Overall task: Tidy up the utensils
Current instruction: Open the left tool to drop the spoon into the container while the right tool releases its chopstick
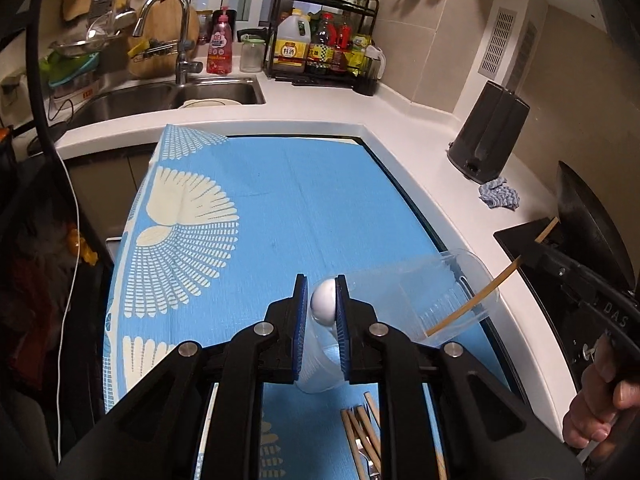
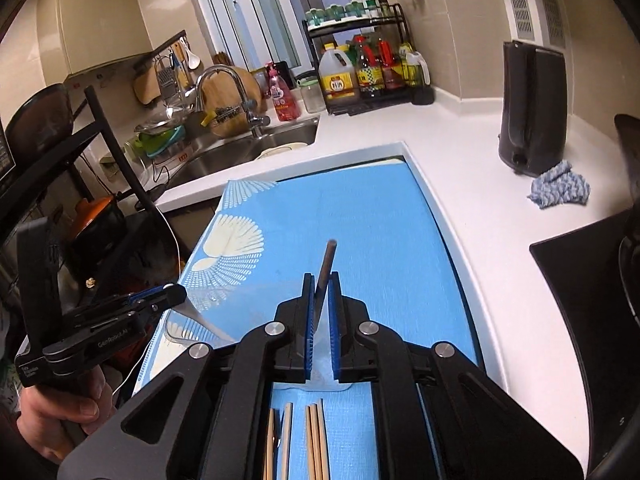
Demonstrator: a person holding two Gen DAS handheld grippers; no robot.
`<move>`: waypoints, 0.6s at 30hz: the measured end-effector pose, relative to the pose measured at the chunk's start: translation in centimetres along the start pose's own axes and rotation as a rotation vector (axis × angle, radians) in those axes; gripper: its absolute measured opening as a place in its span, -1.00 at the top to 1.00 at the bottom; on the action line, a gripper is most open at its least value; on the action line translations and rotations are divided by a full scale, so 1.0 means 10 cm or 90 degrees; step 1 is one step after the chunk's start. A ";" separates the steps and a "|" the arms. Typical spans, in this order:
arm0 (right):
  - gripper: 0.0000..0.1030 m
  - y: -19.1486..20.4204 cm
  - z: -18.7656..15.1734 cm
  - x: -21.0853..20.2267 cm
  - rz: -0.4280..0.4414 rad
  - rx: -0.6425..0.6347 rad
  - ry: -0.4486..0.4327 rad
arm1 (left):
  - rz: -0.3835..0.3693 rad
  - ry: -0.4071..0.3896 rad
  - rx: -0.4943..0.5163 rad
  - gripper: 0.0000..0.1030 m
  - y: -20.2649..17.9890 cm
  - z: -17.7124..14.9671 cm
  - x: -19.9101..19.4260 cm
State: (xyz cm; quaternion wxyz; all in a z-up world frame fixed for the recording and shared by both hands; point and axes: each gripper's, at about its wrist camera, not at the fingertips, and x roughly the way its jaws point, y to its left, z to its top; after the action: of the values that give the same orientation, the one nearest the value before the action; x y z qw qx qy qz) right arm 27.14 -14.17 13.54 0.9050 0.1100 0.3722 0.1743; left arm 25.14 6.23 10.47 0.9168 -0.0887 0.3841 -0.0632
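My left gripper [image 1: 322, 300] is shut on the rim of a clear plastic cup [image 1: 448, 292], which is tilted on its side above the blue patterned mat [image 1: 280, 200]. A chopstick [image 1: 472, 300] reaches into the cup's mouth from the right. My right gripper [image 2: 320, 300] is shut on that chopstick [image 2: 325, 270], its dark end pointing forward. The left gripper [image 2: 160, 298] shows at the left of the right wrist view, holding the cup [image 2: 192, 320]. Several wooden chopsticks [image 1: 362, 436] lie on the mat below both grippers; they also show in the right wrist view [image 2: 316, 440].
A steel sink [image 1: 160, 96] with a tap is at the back left. A rack of bottles [image 1: 324, 44] stands at the back. A black knife block [image 1: 488, 132] and a blue cloth [image 1: 500, 196] sit on the white counter [image 1: 400, 120] at right, near a black stove [image 1: 560, 280].
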 end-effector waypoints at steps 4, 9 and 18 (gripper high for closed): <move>0.86 -0.01 -0.07 0.10 0.010 0.007 0.029 | -0.015 0.006 0.008 0.71 0.03 0.05 0.04; 0.86 0.05 -0.17 0.15 0.013 0.004 0.054 | -0.022 0.011 0.026 0.70 0.06 0.12 0.11; 0.74 0.07 -0.21 0.08 0.005 0.012 0.052 | -0.012 -0.006 0.041 -0.09 -0.01 0.16 -0.04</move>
State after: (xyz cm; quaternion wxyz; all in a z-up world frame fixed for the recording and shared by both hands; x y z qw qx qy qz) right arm 25.99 -13.10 11.80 0.8871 0.1128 0.4104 0.1788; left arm 26.03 6.43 11.87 0.9205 -0.0629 0.3764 -0.0839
